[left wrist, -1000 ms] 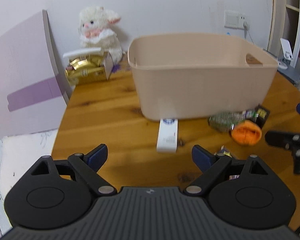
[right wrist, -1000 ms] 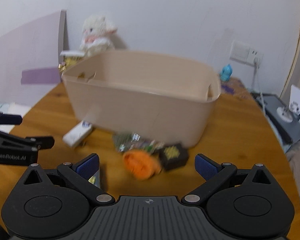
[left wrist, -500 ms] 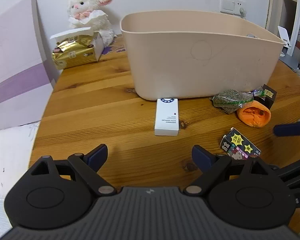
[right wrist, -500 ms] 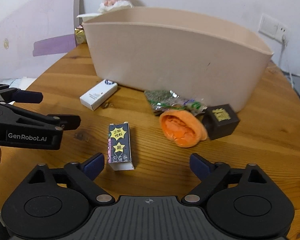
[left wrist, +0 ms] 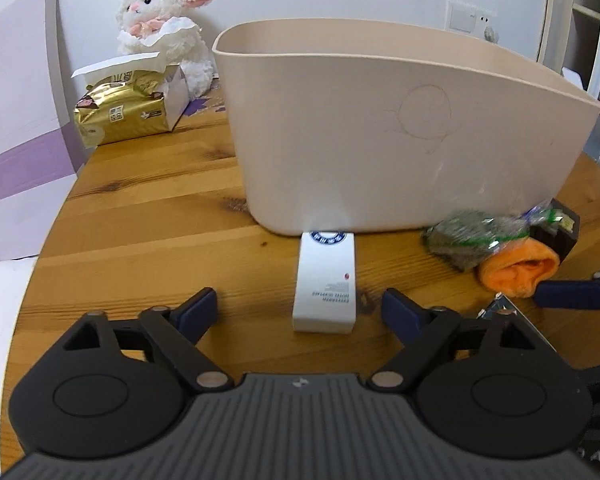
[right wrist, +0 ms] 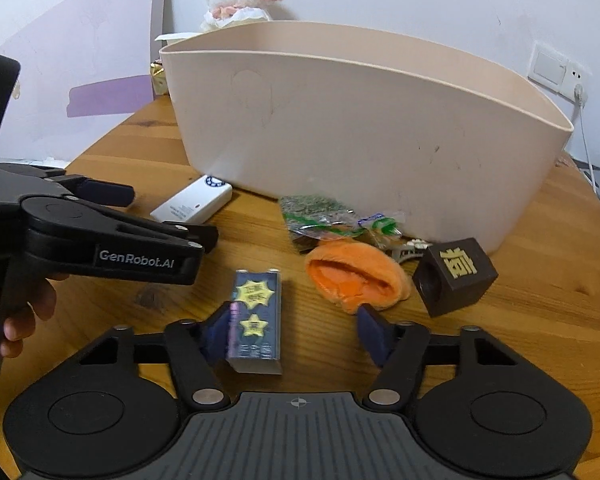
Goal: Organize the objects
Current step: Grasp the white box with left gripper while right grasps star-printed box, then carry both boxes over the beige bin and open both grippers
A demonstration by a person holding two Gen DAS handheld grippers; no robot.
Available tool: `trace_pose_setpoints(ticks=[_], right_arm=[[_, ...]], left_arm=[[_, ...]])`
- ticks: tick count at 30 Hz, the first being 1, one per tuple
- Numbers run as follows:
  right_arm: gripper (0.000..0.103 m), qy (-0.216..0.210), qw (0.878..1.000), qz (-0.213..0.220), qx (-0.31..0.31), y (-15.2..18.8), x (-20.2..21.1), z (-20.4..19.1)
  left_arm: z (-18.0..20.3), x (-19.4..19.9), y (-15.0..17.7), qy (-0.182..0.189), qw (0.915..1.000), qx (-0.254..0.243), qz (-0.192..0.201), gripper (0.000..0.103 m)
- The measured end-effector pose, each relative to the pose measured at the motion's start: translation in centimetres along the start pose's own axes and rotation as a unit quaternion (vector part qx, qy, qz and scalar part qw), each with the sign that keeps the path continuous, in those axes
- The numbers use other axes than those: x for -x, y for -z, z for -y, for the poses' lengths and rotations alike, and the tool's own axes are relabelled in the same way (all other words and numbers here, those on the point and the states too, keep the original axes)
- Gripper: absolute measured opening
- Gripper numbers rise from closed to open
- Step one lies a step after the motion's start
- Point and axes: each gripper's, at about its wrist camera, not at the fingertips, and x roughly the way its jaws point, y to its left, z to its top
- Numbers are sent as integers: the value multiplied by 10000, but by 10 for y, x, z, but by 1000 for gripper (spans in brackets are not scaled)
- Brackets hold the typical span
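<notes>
While right tongs [right wrist: 296,330] gape | star box [right wrist: 254,320] seemingly touches left finger

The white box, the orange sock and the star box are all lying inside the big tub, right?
Not quite. The white box, the orange sock and the star box all lie on the wooden table in front of the tub, as the right wrist view shows.

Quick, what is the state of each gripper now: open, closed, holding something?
Left gripper: open, holding nothing, white box between its fingers.
Right gripper: open, around the dark star-printed box, not clamped.
</notes>
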Motion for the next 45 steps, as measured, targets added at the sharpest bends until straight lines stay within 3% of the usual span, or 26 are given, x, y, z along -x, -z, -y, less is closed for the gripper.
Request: trace_pose_setpoints(ticks=[1,3,5,9,17,29,37,45], right_arm=[[48,7,10000,12,4,0,0,0],[36,5,10000,27,10,-1,1,3],[21,6,10000,28,1,-2,1,4],[21,-18,10000,3,-14,-1,1,4],[21,-131,9998,23,-130,9,19,9],[21,7,9974,695,-208,4,83,27],[21,221,9907,1323,-246,-16,123,48],[21,411,9835,1754,-155,-47,137,66]], left_arm=[[-1,0,0,65,10000,18,37,77],[0,2,0,126,9999,-32,90,59],[2,4,0,174,9998,-82,81,49],[10,10,2,136,9994,-324,5,33],[10,28,10,67,9996,-245,-84,33],[19,99,4,6,9986,-208,483,33],[31,133,-20,29,9948,-271,982,33],[45,133,-56,44,9910,-375,1282,33]])
